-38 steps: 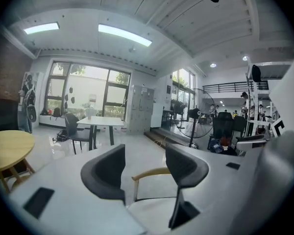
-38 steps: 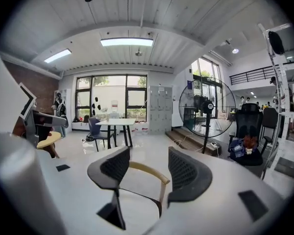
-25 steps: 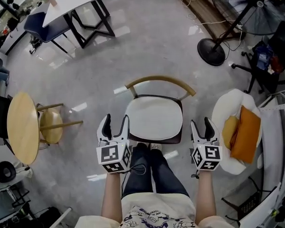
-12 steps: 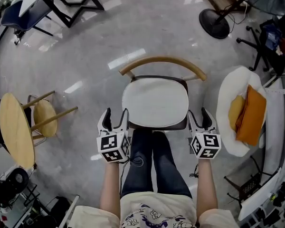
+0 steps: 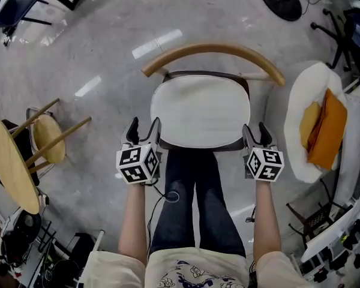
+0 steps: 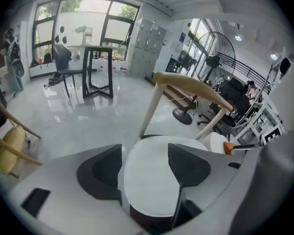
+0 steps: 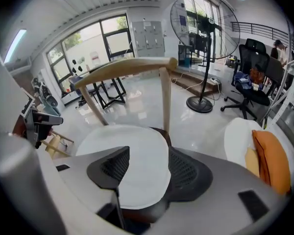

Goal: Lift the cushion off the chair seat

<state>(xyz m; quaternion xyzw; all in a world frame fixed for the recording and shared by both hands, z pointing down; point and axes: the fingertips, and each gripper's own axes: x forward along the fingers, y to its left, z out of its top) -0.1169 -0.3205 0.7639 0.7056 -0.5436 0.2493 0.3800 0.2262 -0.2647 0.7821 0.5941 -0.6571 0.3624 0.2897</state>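
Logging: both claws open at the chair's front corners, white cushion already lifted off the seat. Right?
No. The cushion lies flat on the seat of the chair, not lifted; the head view shows it. The rest stands: the left claw, its jaws having just opened further, and the right claw are open at the front corners, nothing gripped between them.

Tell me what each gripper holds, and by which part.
Nothing is held. The left gripper, whose jaws have just been opening, and the right gripper both stand open at the front corners of the cushion, with nothing clamped between them.
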